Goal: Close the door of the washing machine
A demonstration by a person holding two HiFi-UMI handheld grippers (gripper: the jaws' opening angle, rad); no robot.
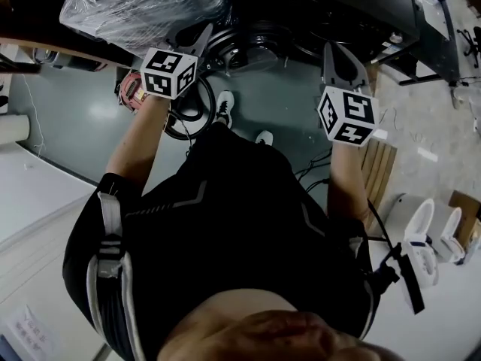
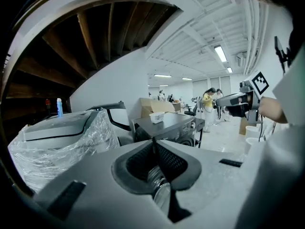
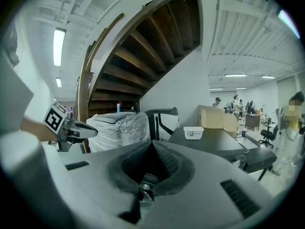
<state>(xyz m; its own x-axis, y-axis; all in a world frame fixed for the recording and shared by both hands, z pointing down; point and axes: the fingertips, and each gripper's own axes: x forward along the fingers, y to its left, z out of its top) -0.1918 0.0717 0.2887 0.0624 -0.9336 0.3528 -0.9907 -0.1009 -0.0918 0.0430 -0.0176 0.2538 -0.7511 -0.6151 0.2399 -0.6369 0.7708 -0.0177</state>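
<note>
The dark front-loading washing machine (image 1: 316,13) stands ahead of me, its round drum opening (image 1: 255,42) showing between the two grippers. A round dark ring (image 1: 189,117) hangs low beside my left hand and looks like the machine's open door. My left gripper (image 1: 197,36) is shut and empty, a little short of the machine's front. My right gripper (image 1: 338,55) is also shut and empty, to the right of the opening. The left gripper view shows the machine (image 2: 174,125) beyond shut jaws (image 2: 153,140). The right gripper view shows its top (image 3: 214,142) past shut jaws (image 3: 152,142).
A plastic-wrapped appliance (image 1: 143,2) stands left of the machine. A white tub (image 3: 193,132) rests on the machine's top. My white shoes (image 1: 225,104) are on the grey floor. Cardboard boxes (image 3: 217,118) and people stand far back. White containers (image 1: 421,239) sit at the right.
</note>
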